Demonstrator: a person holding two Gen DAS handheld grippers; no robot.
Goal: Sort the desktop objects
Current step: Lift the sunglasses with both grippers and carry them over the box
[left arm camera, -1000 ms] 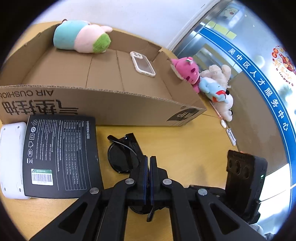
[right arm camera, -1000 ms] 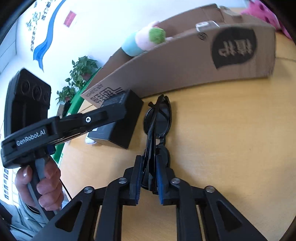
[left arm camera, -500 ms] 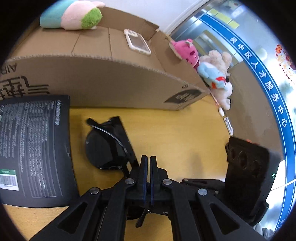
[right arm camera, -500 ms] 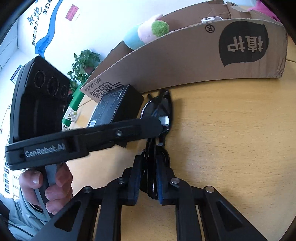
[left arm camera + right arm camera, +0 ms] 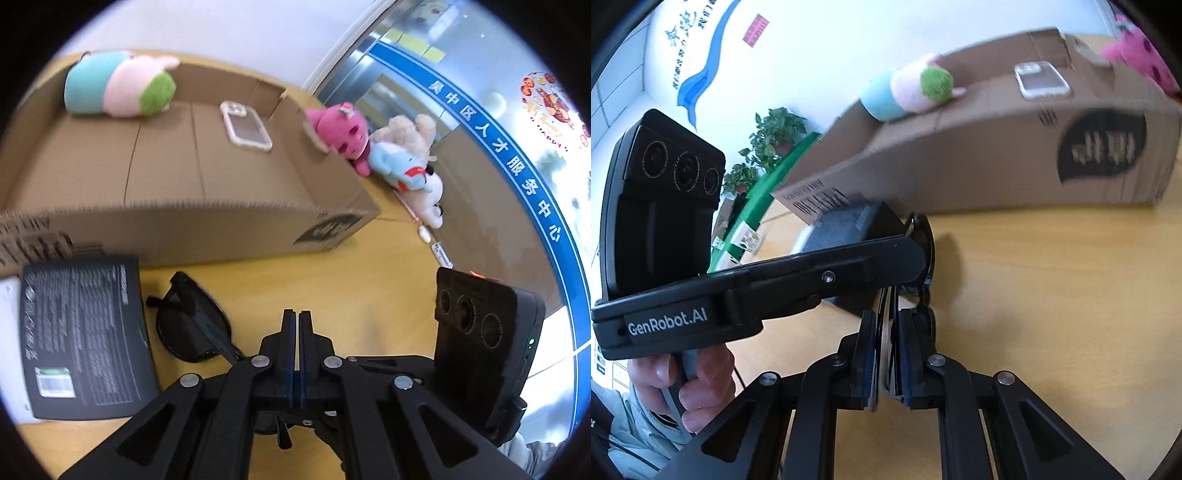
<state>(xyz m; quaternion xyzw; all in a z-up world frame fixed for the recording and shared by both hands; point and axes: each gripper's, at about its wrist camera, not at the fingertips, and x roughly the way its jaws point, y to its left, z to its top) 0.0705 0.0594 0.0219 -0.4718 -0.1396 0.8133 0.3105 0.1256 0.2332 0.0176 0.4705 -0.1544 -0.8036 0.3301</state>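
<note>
Black sunglasses (image 5: 188, 332) lie folded on the wooden desk just in front of the cardboard box (image 5: 221, 225). In the right wrist view my right gripper (image 5: 886, 317) is shut on the near end of the sunglasses (image 5: 925, 240), whose frame runs between the blue pads. My left gripper (image 5: 295, 317) is shut with nothing between its jaws, and hovers right of the lens and above the glasses. Seen from the right, its black finger (image 5: 849, 262) crosses over the glasses. A hand (image 5: 683, 380) grips its handle.
The open cardboard box holds a teal, pink and green plush (image 5: 118, 90) and a phone (image 5: 245, 127). A black retail box (image 5: 85, 339) lies left of the glasses on a white item (image 5: 7, 306). Pink (image 5: 341, 129) and blue (image 5: 399, 171) plush toys lie right of the carton.
The right jaws have closed the last bit onto the sunglasses. The left gripper, still shut, has swung across above the glasses and risen, so the box interior shows again.
</note>
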